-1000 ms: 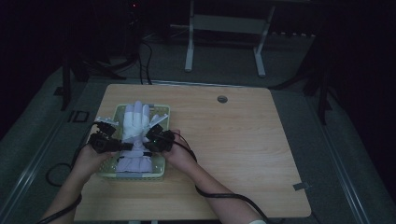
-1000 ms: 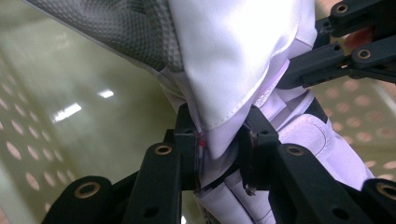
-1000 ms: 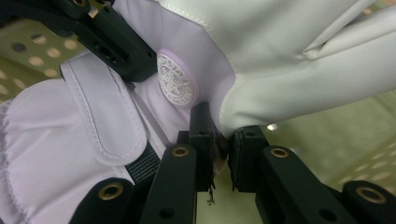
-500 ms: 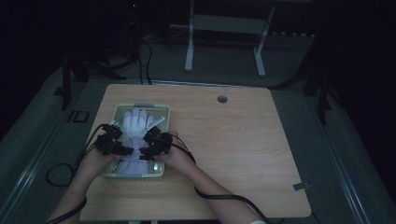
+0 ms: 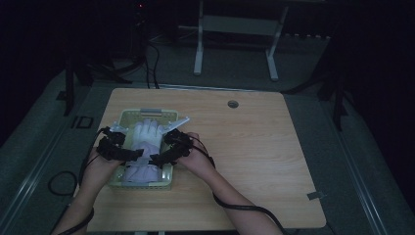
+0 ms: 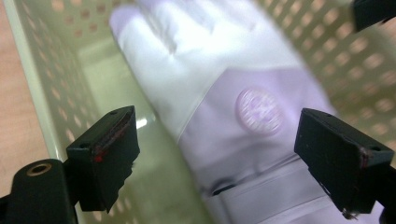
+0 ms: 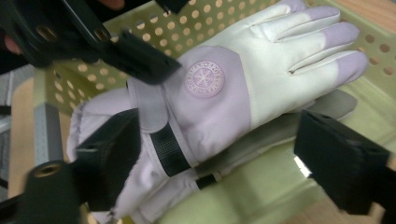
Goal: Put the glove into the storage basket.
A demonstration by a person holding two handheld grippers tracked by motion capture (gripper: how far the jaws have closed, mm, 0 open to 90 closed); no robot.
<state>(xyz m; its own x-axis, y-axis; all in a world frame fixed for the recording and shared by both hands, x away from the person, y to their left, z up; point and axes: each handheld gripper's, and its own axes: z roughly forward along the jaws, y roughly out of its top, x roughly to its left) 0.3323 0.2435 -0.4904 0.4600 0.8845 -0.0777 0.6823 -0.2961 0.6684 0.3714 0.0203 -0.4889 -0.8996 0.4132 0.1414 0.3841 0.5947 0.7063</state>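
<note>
Tools (image 5: 142, 154) pulled nearer; padded glove (image 7: 224, 93) in perforated basket (image 5: 128, 118).

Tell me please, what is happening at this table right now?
A person holds a tool in each hand over a pale green perforated basket at the left side of the wooden table. A white and lilac winter glove lies in the basket. The left tool and the right tool both hang open just above the glove's cuff end; neither grips it yet.
</note>
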